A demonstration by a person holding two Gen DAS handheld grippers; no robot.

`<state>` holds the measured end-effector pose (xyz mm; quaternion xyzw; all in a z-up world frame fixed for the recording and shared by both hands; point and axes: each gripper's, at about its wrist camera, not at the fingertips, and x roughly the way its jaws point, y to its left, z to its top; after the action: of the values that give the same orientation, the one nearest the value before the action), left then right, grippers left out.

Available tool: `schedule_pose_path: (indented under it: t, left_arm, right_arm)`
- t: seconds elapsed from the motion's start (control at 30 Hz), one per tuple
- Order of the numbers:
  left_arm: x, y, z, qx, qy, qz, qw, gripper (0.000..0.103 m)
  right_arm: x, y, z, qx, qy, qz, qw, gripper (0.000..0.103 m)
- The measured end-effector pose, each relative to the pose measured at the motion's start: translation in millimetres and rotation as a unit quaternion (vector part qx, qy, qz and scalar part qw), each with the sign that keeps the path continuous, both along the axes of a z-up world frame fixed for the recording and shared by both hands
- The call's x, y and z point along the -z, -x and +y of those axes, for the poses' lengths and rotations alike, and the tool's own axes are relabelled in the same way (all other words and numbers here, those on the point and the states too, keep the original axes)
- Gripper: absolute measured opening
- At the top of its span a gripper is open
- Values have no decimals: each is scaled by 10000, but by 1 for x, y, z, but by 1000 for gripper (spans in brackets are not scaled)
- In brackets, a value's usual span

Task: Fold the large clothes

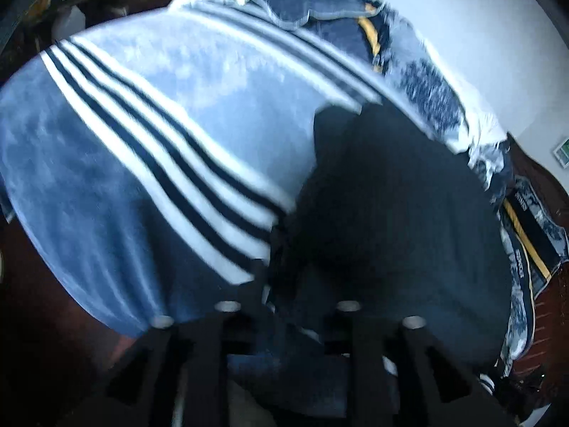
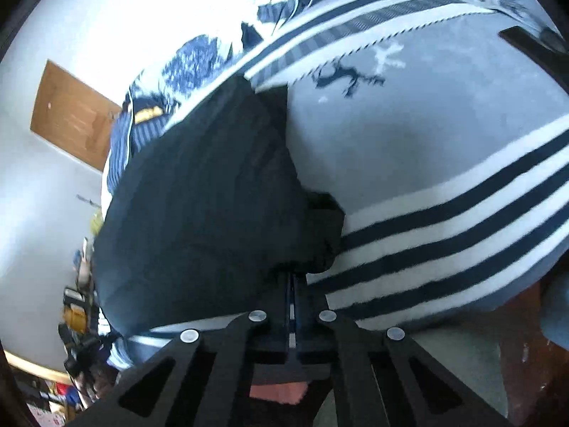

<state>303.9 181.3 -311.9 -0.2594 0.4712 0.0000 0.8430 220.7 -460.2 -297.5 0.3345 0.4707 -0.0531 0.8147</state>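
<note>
You had the dark garment (image 2: 206, 192) spread on the striped blanket (image 1: 149, 114) covering the bed, its near edge at both tongs. Your right gripper (image 2: 293, 284) was pinched together on that hem — fingers nearly meeting, with cloth between them. Your left gripper (image 1: 284, 295) sat buried in the same edge; I could not tell whether it was clamped. The garment's long axis ran away from you toward the bed's far side, so the fold likely goes forward. Both hands sat low, level, pointing ahead.
</note>
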Motion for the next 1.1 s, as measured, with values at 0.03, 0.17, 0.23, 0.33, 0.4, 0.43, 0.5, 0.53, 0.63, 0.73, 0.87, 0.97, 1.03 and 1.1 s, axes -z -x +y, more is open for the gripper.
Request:
schedule_pose_path:
  t: [0.03,0.17,0.23,0.33,0.4,0.43,0.5,0.53,0.63,0.73,0.87,0.97,1.03,1.1]
  left_arm:
    - [-9,-1,3,-48,-23,-151,9999,52]
    - [-39,-42,-1,66,-436,-161,9989,59]
    - [-43,-78,-7,209,-567,35,9982,59]
    - [-43,-124,-17,446,-615,159,9970,59]
    - [-42,-151,-25,522,-604,204,9966,59]
    - [-42,-168,-31,588,-701,221,9956,59]
    - [-44,-192,-46,720,-967,223,9925,59]
    - [-42,-207,-54,826,-1075,276,9904,59]
    - [-30,-242,-75,1109,-1082,539,9865,59]
    - [-13,-263,-92,1174,-1558,841,9772,30]
    - [-9,-257,-100,1186,-1832,827,9724,1]
    - [-13,-253,-96,1047,-2004,620,9721,1]
    - [4,-263,-96,972,-2102,964,9680,1]
    - [13,-264,-96,873,-2167,1117,9659,1]
  right_arm:
    - [-6,-6,-1,-98,148,30,9998,4]
    - [-31,-43,-2,-492,425,-13,9979,10]
    - [-43,-67,-6,-638,415,-105,9970,39]
    - [-60,-112,-9,-696,525,-316,9957,75]
    - [-61,-140,-13,-723,296,-309,9965,75]
    - [-59,-149,-15,-720,216,-304,9967,75]
    - [-53,-184,-22,-737,166,-93,9971,75]
    - [-49,-192,-23,-749,134,-43,9971,75]
    - [-28,-239,-33,-746,48,316,9967,73]
    - [4,-273,-46,-655,38,798,9947,61]
    - [35,-299,-45,-633,-89,1381,9884,10]
    - [4,-294,-41,-660,544,884,9924,3]
    - [11,-293,-42,-500,998,1106,9876,3]
    - [36,-298,-43,-514,1146,1532,9802,2]
